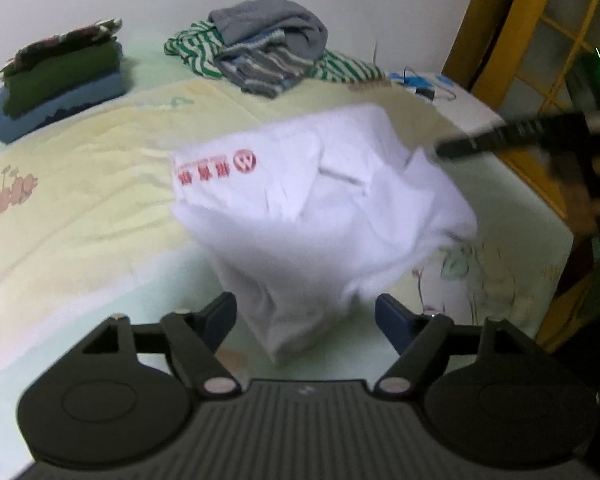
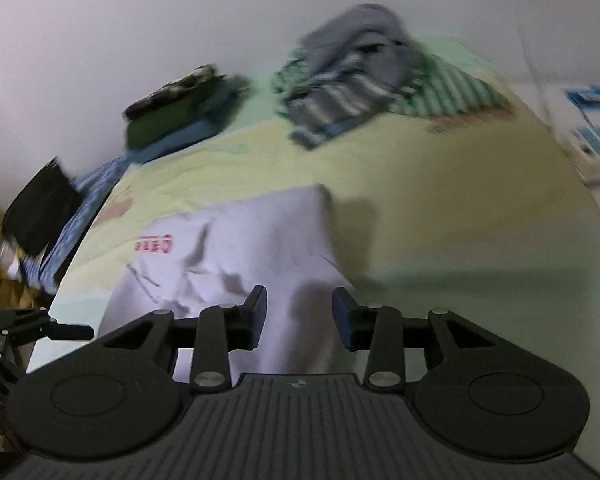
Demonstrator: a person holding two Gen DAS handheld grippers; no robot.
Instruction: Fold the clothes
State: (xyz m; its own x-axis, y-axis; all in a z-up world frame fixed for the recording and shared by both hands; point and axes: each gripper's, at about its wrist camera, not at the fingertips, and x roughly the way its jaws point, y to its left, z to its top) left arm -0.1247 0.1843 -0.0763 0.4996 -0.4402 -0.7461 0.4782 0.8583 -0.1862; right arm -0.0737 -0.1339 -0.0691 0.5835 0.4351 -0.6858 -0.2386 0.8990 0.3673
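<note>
Going left to right across your left wrist view, a folded stack of clothes with a blue piece under a dark green one and a floral one on top point(image 1: 58, 80) is sitting on the pale yellow and green bedsheet point(image 1: 80, 168) by the white wall. Next, a loose heap of grey and green-striped garments point(image 1: 268, 52) is lying unfolded at the far side. There are no containers here; everything is resting straight on the bed.

The white T-shirt with a red printed logo point(image 1: 320, 208) is lying partly folded mid-bed, its long axis running from just ahead of your left gripper point(image 1: 305, 316) away toward the heap, logo on its left side.

Your left gripper is standing wide open, the shirt's near end between the fingers but not pinched. Your right gripper point(image 2: 299, 316) is hovering half open over the shirt's near edge, gripping nothing.
</note>
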